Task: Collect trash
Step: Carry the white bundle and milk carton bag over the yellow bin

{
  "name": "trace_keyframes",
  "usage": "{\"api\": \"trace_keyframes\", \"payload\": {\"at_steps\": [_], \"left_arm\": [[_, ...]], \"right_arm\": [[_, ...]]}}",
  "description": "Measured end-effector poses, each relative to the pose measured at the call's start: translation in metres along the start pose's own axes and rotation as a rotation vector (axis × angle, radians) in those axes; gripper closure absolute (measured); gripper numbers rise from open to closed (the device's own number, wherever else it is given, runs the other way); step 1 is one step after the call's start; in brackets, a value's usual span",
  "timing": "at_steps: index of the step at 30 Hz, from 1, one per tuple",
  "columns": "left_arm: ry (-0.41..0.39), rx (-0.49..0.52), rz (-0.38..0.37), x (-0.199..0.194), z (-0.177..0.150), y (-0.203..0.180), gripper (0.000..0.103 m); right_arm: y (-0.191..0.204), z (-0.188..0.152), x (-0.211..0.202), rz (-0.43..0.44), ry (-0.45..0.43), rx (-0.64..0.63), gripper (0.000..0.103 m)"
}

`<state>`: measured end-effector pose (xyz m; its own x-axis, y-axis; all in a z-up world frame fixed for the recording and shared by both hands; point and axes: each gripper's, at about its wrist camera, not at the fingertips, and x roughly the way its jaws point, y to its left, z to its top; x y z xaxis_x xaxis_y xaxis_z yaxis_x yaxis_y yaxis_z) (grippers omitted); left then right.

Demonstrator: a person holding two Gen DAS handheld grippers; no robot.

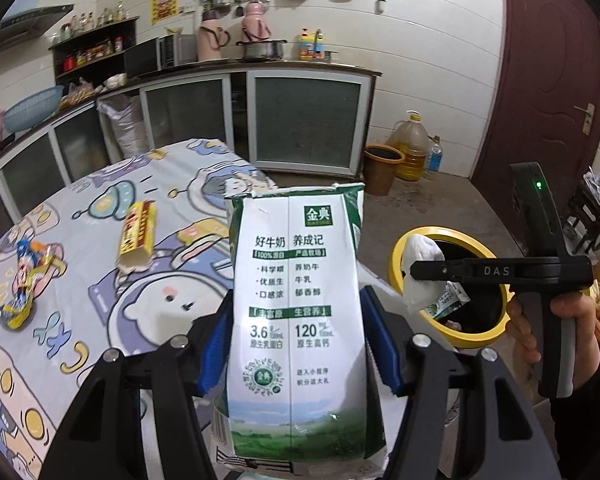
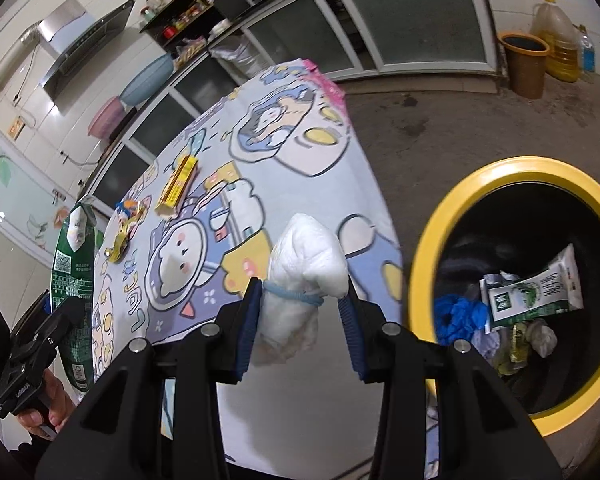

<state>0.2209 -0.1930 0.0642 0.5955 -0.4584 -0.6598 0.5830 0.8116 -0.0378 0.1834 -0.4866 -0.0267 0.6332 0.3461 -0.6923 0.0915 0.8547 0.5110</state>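
Note:
My left gripper (image 1: 298, 344) is shut on a white and green milk carton (image 1: 296, 320), held upright above the table edge; the carton also shows in the right wrist view (image 2: 74, 280). My right gripper (image 2: 300, 308) holds a crumpled white tissue wad (image 2: 306, 280), which leans on the left pad with a gap at the right pad. In the left wrist view the tissue (image 1: 420, 272) hangs over the yellow-rimmed trash bin (image 1: 400, 252). The bin (image 2: 432, 248) holds a milk carton, blue gloves and wrappers.
On the cartoon-print tablecloth (image 1: 100, 280) lie a yellow box (image 1: 137, 236) and a crumpled yellow-blue wrapper (image 1: 28, 280). A brown bucket (image 1: 382, 168) and oil jug (image 1: 412, 144) stand on the floor by the cabinets. A dark red door (image 1: 548, 60) is at right.

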Motion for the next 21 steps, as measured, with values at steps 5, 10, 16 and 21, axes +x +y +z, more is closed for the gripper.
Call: {"api": "trace_keyframes", "payload": {"at_steps": [5,10,16,21], "left_arm": [[0.004,0.021,-0.034,0.013,0.009,-0.016,0.046],[0.004,0.05,-0.076,0.029,0.018,-0.037,0.046],[0.005,0.091,-0.116,0.051,0.03,-0.062,0.046],[0.013,0.103,-0.151,0.07,0.04,-0.08,0.046]], "right_arm": [[-0.02,0.003,-0.014,-0.025,-0.034,0.027,0.066],[-0.042,0.005,-0.028,-0.058,-0.072,0.069,0.066],[-0.069,0.005,-0.045,-0.105,-0.111,0.117,0.066],[-0.093,0.001,-0.059,-0.146,-0.141,0.158,0.066]]}}
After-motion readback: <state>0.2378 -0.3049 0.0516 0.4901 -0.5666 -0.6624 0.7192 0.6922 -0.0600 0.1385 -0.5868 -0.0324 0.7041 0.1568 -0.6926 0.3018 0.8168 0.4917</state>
